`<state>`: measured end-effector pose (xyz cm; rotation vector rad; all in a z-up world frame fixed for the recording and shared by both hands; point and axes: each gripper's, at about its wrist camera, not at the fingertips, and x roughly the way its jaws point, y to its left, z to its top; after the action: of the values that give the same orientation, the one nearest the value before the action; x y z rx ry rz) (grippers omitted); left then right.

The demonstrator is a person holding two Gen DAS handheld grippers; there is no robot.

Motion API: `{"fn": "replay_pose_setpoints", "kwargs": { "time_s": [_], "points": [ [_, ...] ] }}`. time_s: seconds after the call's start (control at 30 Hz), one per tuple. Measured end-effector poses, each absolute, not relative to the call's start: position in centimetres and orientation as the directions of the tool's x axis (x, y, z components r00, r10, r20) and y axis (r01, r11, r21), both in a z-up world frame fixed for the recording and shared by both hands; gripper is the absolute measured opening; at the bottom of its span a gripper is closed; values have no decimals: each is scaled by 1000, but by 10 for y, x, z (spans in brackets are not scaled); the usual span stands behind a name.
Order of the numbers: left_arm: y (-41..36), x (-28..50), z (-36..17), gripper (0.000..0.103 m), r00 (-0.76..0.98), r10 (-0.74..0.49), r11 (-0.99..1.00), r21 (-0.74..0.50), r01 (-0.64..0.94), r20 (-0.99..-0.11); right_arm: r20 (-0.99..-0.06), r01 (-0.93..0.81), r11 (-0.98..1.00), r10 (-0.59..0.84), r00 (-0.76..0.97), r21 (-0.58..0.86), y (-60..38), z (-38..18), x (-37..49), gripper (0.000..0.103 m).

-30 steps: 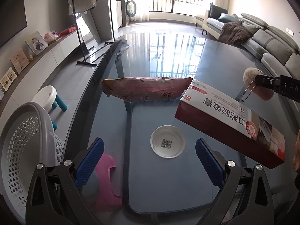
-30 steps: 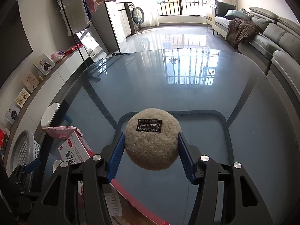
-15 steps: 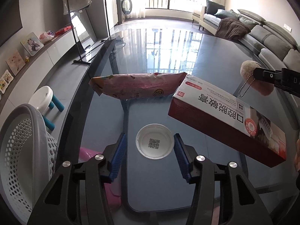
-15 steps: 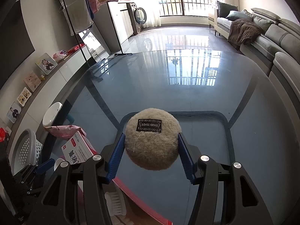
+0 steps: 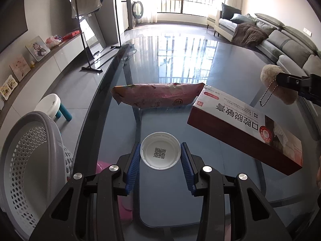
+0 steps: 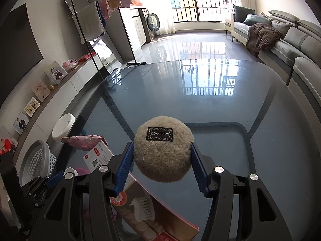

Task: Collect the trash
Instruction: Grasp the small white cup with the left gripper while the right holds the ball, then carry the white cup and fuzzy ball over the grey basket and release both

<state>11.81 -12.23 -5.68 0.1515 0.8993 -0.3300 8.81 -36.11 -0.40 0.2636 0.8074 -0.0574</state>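
Bracketing the white lid [image 5: 159, 153] with my left gripper [image 5: 159, 161], I see both pads touching its rim near the glass table's [image 5: 180, 70] left edge. My right gripper [image 6: 161, 166] is clamped on the fluffy pom-pom [image 6: 162, 154].

On the glass table [image 5: 230, 70], the cap [image 5: 159, 153] lies before the snack bag [image 5: 158, 98]; the box [image 5: 246, 128] sits right, the basket [image 5: 30, 160] left.

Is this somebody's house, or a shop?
Most likely a home's living room: a grey sofa along one wall, a clothes rack with laundry, and a washing machine near the balcony windows.
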Motion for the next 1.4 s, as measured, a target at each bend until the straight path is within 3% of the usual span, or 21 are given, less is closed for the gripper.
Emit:
{"fn": "replay_pose_setpoints", "kwargs": {
  "time_s": [0.63,1.4],
  "points": [
    [-74,102,-12,40,657,-215,955,-13,297,-723,-662,42,958,164,732,284,-279,23,70,55],
    [65,112,12,40,724,-40,997,18,73,-688,-647,-136,929,340,682,344,-144,14,102,55]
  ]
}}
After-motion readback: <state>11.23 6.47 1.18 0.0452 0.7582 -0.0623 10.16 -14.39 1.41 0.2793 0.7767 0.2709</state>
